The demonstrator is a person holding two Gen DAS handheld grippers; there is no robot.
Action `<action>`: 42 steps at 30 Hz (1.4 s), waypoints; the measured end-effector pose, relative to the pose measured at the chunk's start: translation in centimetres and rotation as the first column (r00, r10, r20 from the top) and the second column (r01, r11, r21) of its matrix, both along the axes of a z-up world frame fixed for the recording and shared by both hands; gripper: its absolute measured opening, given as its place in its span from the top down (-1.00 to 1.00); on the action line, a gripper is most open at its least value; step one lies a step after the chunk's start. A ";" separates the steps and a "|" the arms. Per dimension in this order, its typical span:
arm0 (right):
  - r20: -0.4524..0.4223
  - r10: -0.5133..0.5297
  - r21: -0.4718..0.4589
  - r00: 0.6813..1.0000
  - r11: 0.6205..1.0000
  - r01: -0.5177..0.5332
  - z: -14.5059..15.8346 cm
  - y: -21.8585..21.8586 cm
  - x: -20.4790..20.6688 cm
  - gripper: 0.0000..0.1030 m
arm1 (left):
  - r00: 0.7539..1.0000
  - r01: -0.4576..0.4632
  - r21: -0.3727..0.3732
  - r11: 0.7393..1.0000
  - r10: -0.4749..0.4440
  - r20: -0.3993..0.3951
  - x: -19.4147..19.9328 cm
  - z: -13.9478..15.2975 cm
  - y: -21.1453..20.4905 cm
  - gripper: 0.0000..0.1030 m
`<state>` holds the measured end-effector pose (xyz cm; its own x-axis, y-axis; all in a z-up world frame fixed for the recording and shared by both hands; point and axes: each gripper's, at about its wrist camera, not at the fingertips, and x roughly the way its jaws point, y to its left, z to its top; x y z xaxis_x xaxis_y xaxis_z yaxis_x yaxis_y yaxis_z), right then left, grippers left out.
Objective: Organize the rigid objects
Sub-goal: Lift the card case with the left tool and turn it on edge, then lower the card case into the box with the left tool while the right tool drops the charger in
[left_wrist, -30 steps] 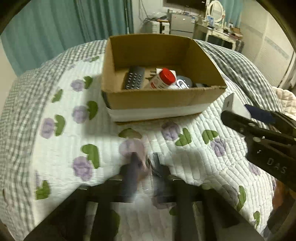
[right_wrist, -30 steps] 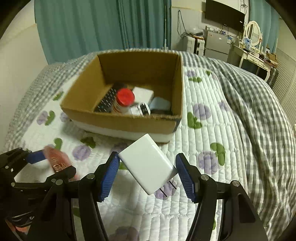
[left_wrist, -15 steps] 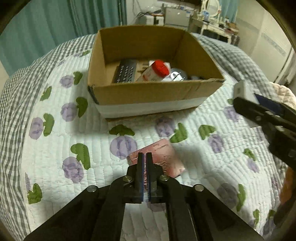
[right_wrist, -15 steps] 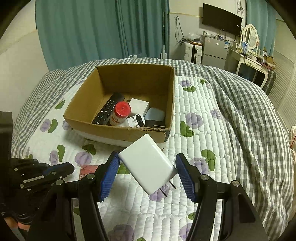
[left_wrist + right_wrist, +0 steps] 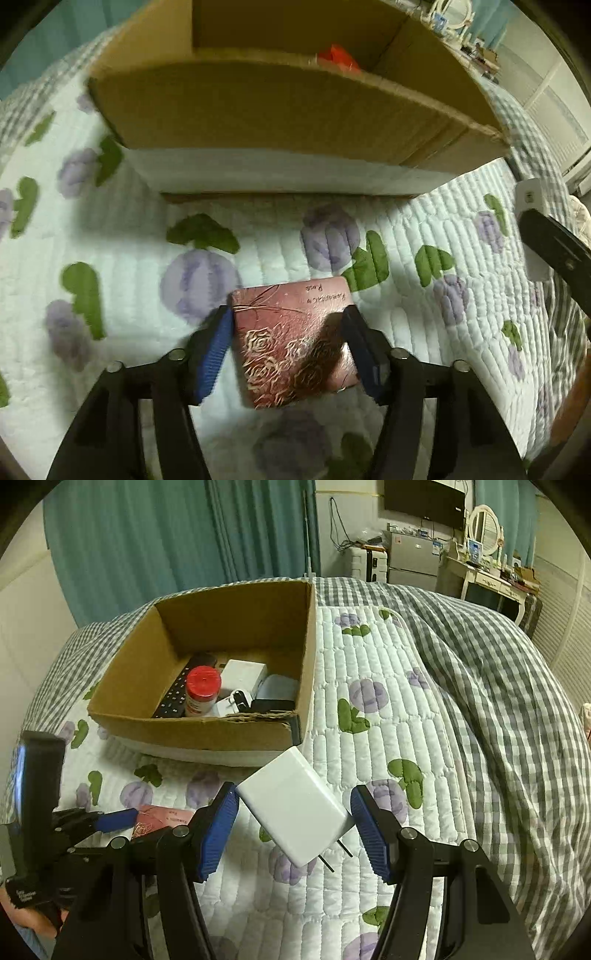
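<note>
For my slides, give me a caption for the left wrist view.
Left gripper straddles a rose-embossed red case on the quilt before the cardboard box.

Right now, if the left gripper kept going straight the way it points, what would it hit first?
Probably the near wall of the cardboard box. The left gripper straddles the red rose-embossed case on the quilt, and only bare quilt lies between; depth is uncertain.

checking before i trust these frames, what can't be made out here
- Left wrist view: the brown cardboard box's near wall hides its contents; only a blurred red cap peeks over.
- Left wrist view: the small script on the dark red rose-embossed case between the left gripper fingers is too small to read.
- Right wrist view: the right gripper holds the white plug adapter; the right pad's contact is unclear.
</note>
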<state>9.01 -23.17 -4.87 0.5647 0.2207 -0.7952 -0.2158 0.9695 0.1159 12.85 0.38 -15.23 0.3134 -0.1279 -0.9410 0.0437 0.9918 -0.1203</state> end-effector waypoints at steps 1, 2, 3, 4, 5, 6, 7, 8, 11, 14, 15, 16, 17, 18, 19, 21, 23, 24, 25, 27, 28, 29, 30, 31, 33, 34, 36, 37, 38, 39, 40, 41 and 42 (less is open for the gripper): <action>-0.002 0.001 0.001 1.000 1.000 -0.001 -0.1 0.0 0.1 -0.22 | 1.000 -0.012 -0.007 1.000 0.012 -0.013 0.3 -0.3 0.0 -0.27; -0.004 0.001 0.002 1.000 1.000 -0.001 -0.2 0.0 0.1 -0.22 | 1.000 -0.016 -0.010 1.000 0.015 -0.021 0.4 -0.5 0.0 -0.27; -0.005 0.001 0.003 1.000 1.000 -0.001 -0.3 0.0 0.1 -0.22 | 1.000 -0.015 -0.005 1.000 0.015 -0.027 0.5 -0.5 -0.1 -0.26; -0.007 0.000 0.005 1.000 1.000 0.001 -0.4 0.0 0.1 -0.22 | 1.000 -0.008 0.005 1.000 0.008 -0.030 0.5 -0.4 -0.2 -0.25; -0.010 0.000 0.011 1.000 1.000 0.000 -0.5 0.1 0.2 -0.22 | 0.999 -0.002 0.020 1.000 0.002 -0.033 0.5 -0.3 -0.4 -0.15; -0.011 0.000 0.014 1.000 1.000 0.000 -0.6 0.1 0.1 -0.22 | 0.999 0.003 0.038 0.999 -0.002 -0.032 0.4 0.0 -0.7 -0.04; -0.011 -0.001 0.016 1.000 1.000 0.001 -0.6 0.2 0.1 -0.22 | 1.000 0.006 0.055 0.998 -0.004 -0.023 0.3 0.6 -0.9 0.19; -0.011 0.001 0.017 1.000 1.000 0.000 -0.6 0.2 0.0 -0.22 | 1.000 0.005 0.063 0.998 -0.004 -0.009 0.2 1.4 -1.0 0.38; -0.005 0.001 0.021 1.000 1.000 -0.001 -0.4 0.1 -0.1 -0.22 | 0.999 0.035 0.047 0.998 -0.036 0.022 -0.3 3.5 -1.6 0.59; 0.002 -0.013 0.034 1.000 0.999 0.013 0.0 -0.5 -0.2 -0.22 | 0.996 0.088 -0.058 0.994 -0.090 -0.017 -0.5 3.6 -2.8 0.60; 0.004 -0.018 0.039 1.000 0.999 0.018 0.1 -0.8 -0.3 -0.22 | 0.995 0.090 -0.062 0.994 -0.092 -0.035 -0.5 3.1 -3.2 0.60; 0.005 -0.025 0.042 1.000 0.999 0.024 0.3 -1.2 -0.4 -0.22 | 0.996 0.080 -0.022 0.997 -0.081 -0.044 -0.4 2.2 -3.7 0.60; 0.007 -0.031 0.045 1.000 0.999 0.030 0.4 -1.4 -0.4 -0.22 | 0.997 0.072 0.014 0.997 -0.071 -0.042 -0.3 1.6 -4.0 0.60; 0.006 -0.035 0.047 0.999 0.998 0.035 0.4 -1.6 -0.5 -0.22 | 0.997 0.067 0.032 0.997 -0.066 -0.035 -0.3 1.1 -4.2 0.63; 0.005 -0.038 0.050 0.999 0.998 0.038 0.4 -1.8 -0.5 -0.22 | 0.997 0.066 0.016 0.998 -0.066 -0.026 -0.4 1.0 -4.3 0.74; 0.003 -0.039 0.054 0.999 0.998 0.039 0.4 -2.0 -0.6 -0.21 | 0.998 0.057 0.012 0.998 -0.057 0.001 -0.8 1.5 -4.5 0.81; 0.000 -0.035 0.052 0.999 0.998 0.035 0.4 -1.9 -0.6 -0.21 | 0.996 0.066 0.064 0.996 -0.069 0.056 -1.3 3.0 -5.0 0.81; 0.000 -0.031 0.051 1.000 0.998 0.031 0.4 -1.8 -0.6 -0.21 | 0.993 0.069 0.099 0.993 -0.078 0.089 -1.5 4.0 -5.1 0.81; 0.004 -0.026 0.049 1.000 0.998 0.026 0.5 -1.7 -0.6 -0.21 | 0.988 0.073 0.126 0.989 -0.088 0.124 -1.7 5.1 -5.2 0.81; 0.025 -0.011 0.050 1.000 0.999 0.009 1.3 -1.3 -0.7 -0.21 | 0.980 0.069 0.142 0.987 -0.094 0.176 -1.7 7.1 -4.9 0.81; 0.037 -0.002 0.048 0.999 0.999 0.001 1.8 -1.1 -0.6 -0.21 | 0.975 0.063 0.145 0.987 -0.092 0.201 -1.5 8.2 -4.3 0.81; 0.053 0.006 0.044 0.999 0.999 -0.008 2.4 -0.8 -0.5 -0.21 | 0.969 0.057 0.149 0.987 -0.091 0.228 -1.5 9.4 -4.0 0.81; 0.064 0.010 0.041 0.998 0.999 -0.013 2.9 -0.6 -0.4 -0.21 | 0.963 0.056 0.157 0.986 -0.095 0.253 -1.2 10.4 -3.9 0.81; 0.088 0.015 0.035 0.996 0.999 -0.019 3.9 -0.4 -0.2 -0.21 | 0.953 0.050 0.170 0.984 -0.099 0.288 -1.1 11.6 -3.7 0.81; 0.118 0.021 0.033 0.993 0.999 -0.025 5.2 -0.2 0.2 -0.21 | 0.939 0.047 0.182 0.982 -0.105 0.327 -0.9 13.4 -2.8 0.81; 0.131 0.024 0.035 0.991 0.999 -0.029 5.9 -0.1 0.6 -0.21 | 0.932 0.041 0.180 0.983 -0.102 0.348 -0.7 14.2 -2.6 0.81; 0.164 0.038 0.013 0.986 0.999 -0.041 7.5 0.6 1.7 -0.21 | 0.920 0.026 0.174 0.984 -0.092 0.381 0.3 15.7 -2.2 0.81; 0.174 0.043 0.002 0.984 0.999 -0.044 7.9 0.8 2.1 -0.21 | 0.913 0.021 0.174 0.985 -0.090 0.397 1.1 16.2 -1.9 0.81; 0.197 0.050 -0.019 0.979 0.999 -0.048 8.7 1.2 2.9 -0.21 | 0.909 0.019 0.175 0.984 -0.090 0.406 1.5 16.4 -1.6 0.81; 0.211 0.056 -0.027 0.976 0.998 -0.051 9.3 1.5 3.5 -0.21 | 0.907 0.020 0.179 0.984 -0.094 0.411 2.1 16.7 -1.5 0.81; 0.222 0.063 -0.030 0.973 0.998 -0.058 9.8 1.7 4.2 -0.21 | 0.905 0.020 0.183 0.983 -0.095 0.414 3.0 16.7 -1.3 0.81; 0.230 0.068 -0.029 0.971 0.998 -0.063 10.2 2.0 4.9 -0.21 | 0.905 0.018 0.186 0.982 -0.095 0.415 4.0 16.6 -1.0 0.81; 0.233 0.072 -0.030 0.970 0.997 -0.067 10.4 2.2 5.4 -0.21 | 0.905 0.018 0.187 0.982 -0.096 0.415 4.4 16.4 -0.8 0.81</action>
<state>14.40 -20.95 5.49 0.7192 0.2503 -0.6481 -0.3017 0.9528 0.0332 17.21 -0.40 1.18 0.6812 -0.0037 -0.7321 0.1090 0.9894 0.0964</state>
